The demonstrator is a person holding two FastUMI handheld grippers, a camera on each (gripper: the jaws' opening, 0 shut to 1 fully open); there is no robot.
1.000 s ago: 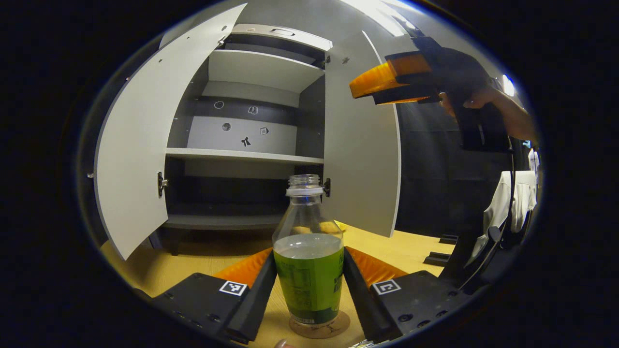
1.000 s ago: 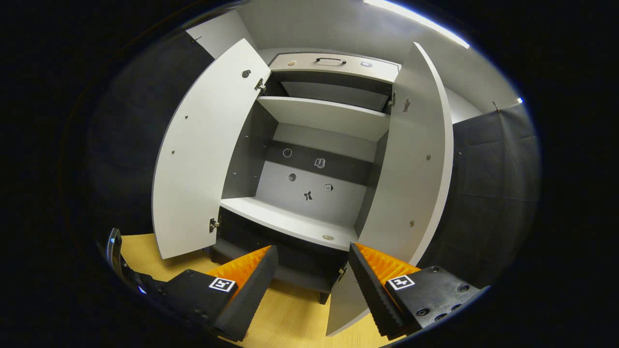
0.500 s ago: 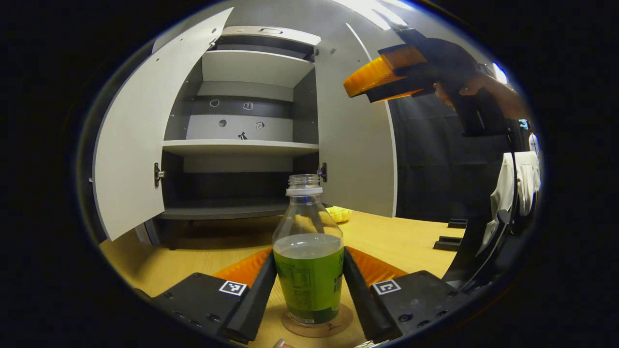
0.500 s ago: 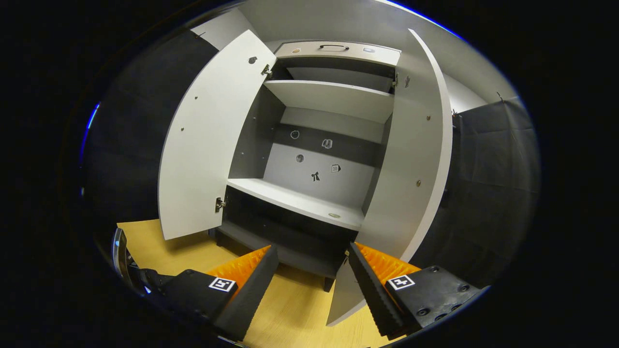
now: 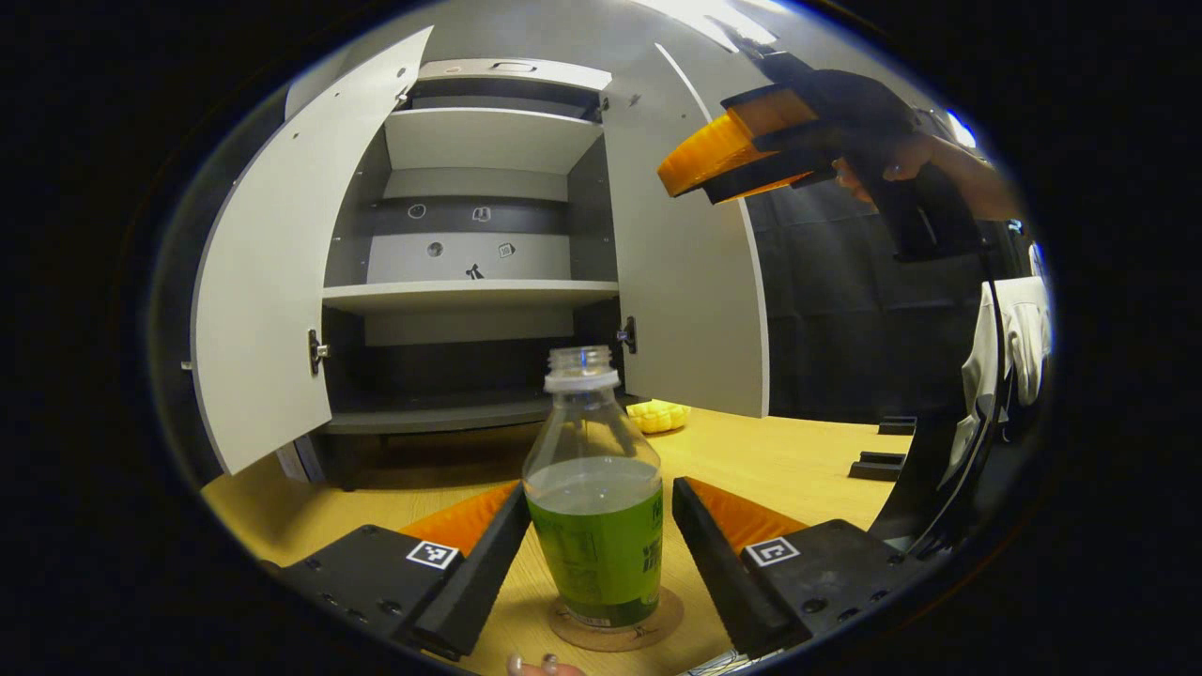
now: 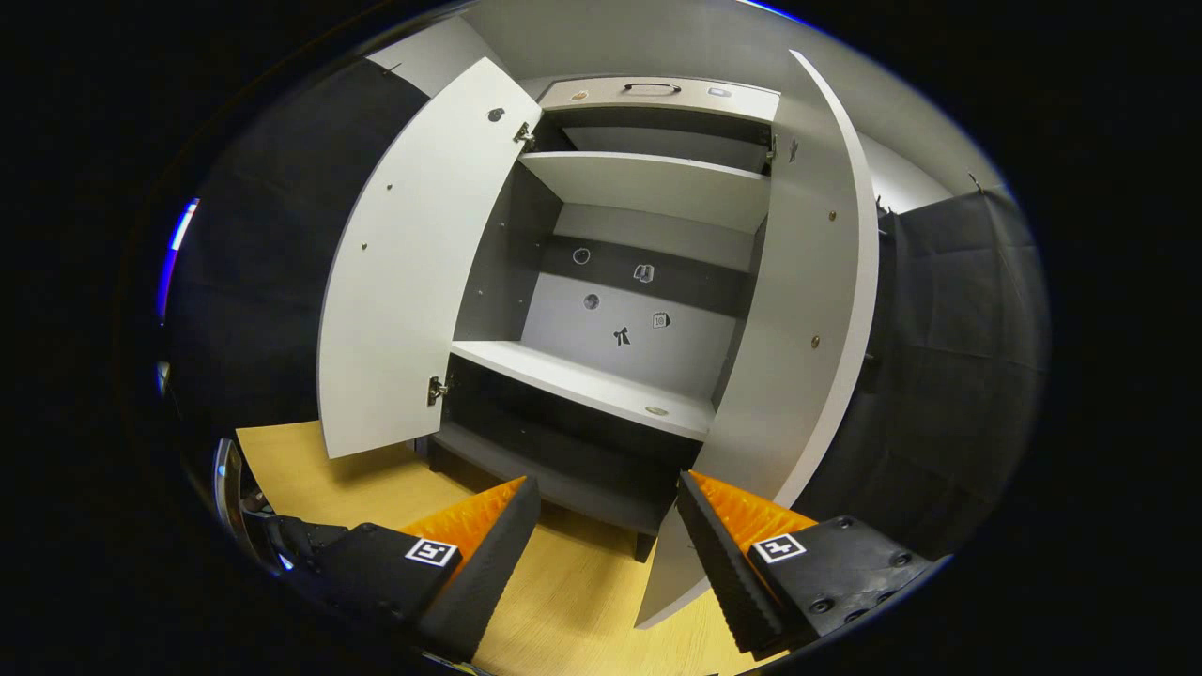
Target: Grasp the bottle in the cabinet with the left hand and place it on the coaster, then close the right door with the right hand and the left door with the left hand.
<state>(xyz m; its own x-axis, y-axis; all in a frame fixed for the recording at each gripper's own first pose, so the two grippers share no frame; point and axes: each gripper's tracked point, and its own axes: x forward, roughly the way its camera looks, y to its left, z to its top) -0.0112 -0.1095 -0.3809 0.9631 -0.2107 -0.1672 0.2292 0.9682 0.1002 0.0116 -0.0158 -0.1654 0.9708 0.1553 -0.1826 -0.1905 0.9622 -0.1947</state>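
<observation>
Bottle (image 5: 593,507) stands upright on the coaster (image 5: 615,627), left gripper (image 5: 592,554) fingers apart, clear either side; right gripper (image 6: 608,545), fingers spread, sits just inside the right door (image 6: 798,310), so the closing push starts from there.

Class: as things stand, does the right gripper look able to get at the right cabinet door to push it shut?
Probably yes: the right gripper is open, the right door stands open just ahead, nothing between them.
</observation>
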